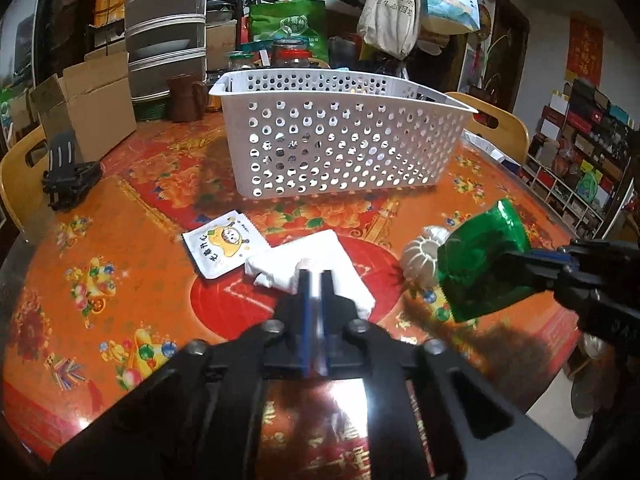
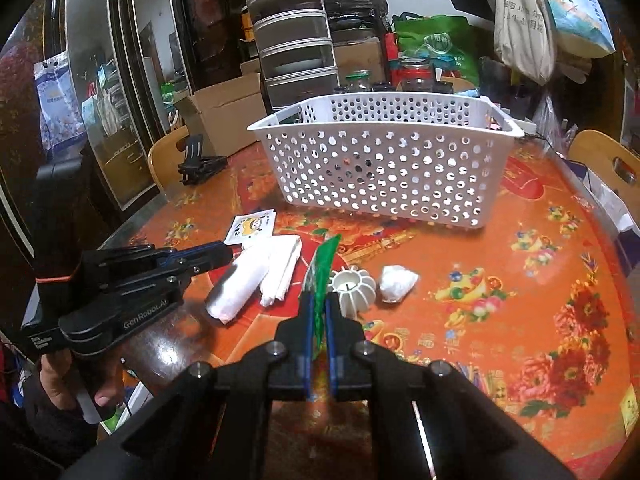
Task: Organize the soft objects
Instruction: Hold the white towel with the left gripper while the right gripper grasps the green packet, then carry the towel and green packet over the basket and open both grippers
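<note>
Fingers of the right gripper (image 2: 319, 300) are clamped on a green packet (image 1: 482, 258), held edge-up above the bench (image 2: 500, 280). The white basket (image 2: 384, 160) lies straight ahead, long axis crosswise. Left gripper (image 1: 315, 280) fingers are nearly closed, holding nothing, over the white folded cloth (image 1: 320, 258). The packet looks thin, glossy and crinkled.

The left gripper (image 2: 224, 258) carries the brand "GenRobot.AI" in pale letters on its black body; a small white label lower on it is too blurred to read. The white sachet (image 1: 224, 249) on the table shows a yellow cartoon figure and a column of Chinese characters, which I cannot read with certainty. The canvas tote bag (image 1: 390, 8), the red wall poster (image 1: 585, 54) and the green bag (image 2: 438, 46) also bear Chinese writing, too small to make out.
</note>
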